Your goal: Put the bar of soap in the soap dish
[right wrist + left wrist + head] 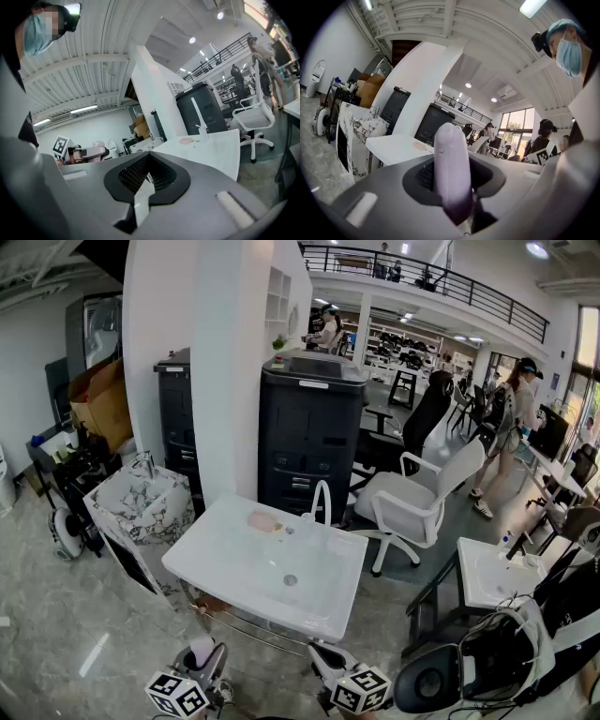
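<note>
Clamped upright between left gripper (208, 660) jaws: bar of soap (451, 164), just off white sink's (234, 568) near edge. Right gripper (146, 164) alongside, jaws pressed together (empty). Pink soap dish (263, 519) at sink's back, near faucet (322, 498).

We tag the bar of soap (451, 168) pale lilac, the soap dish (263, 520) pink, the sink (225, 563) under it plain white. We mark the second sink (141, 507) white with black marble veining, the cabinet (309, 423) black, the chair (427, 507) white, the floor (56, 634) grey and marbled.
</note>
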A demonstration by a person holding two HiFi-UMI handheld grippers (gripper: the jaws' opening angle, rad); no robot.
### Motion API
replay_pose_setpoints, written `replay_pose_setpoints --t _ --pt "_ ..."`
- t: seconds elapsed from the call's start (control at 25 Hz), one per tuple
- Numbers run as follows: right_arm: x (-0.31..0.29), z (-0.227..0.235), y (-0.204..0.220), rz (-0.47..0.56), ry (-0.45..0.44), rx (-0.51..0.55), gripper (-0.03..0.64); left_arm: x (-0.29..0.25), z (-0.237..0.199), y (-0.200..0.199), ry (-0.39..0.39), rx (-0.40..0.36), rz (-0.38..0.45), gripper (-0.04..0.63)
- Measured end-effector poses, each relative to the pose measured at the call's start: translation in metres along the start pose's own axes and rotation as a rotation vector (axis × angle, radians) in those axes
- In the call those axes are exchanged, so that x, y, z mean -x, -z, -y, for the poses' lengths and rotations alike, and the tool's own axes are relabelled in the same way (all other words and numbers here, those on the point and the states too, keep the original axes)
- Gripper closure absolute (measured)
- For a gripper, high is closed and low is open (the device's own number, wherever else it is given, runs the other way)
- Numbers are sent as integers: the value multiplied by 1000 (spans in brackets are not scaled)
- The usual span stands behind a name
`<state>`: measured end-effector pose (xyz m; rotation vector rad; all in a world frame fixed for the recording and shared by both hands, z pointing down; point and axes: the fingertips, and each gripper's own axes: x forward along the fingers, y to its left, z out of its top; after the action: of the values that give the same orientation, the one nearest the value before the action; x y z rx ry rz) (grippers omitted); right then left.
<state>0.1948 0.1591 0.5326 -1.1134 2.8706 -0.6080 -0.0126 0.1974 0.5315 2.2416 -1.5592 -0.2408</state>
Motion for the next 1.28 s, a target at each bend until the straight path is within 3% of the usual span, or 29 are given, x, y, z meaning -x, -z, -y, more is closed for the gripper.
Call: replay_pose_setpoints --t 0.44,0.76,1.04,1.28 --pt "-53 4 -10 20 30 -32 623 -21 -38 -24 34 24 -37 416" --pt "-120 1 -18 38 83 -51 623 -47 -95 -54 88 24 -76 416" --pt "-178 -14 -17 66 142 -83 623 -55 -152 -84 146 -22 -116 416" --pt "-216 -26 -18 94 189 -93 623 -58 -211 -100 168 -42 -104 416"
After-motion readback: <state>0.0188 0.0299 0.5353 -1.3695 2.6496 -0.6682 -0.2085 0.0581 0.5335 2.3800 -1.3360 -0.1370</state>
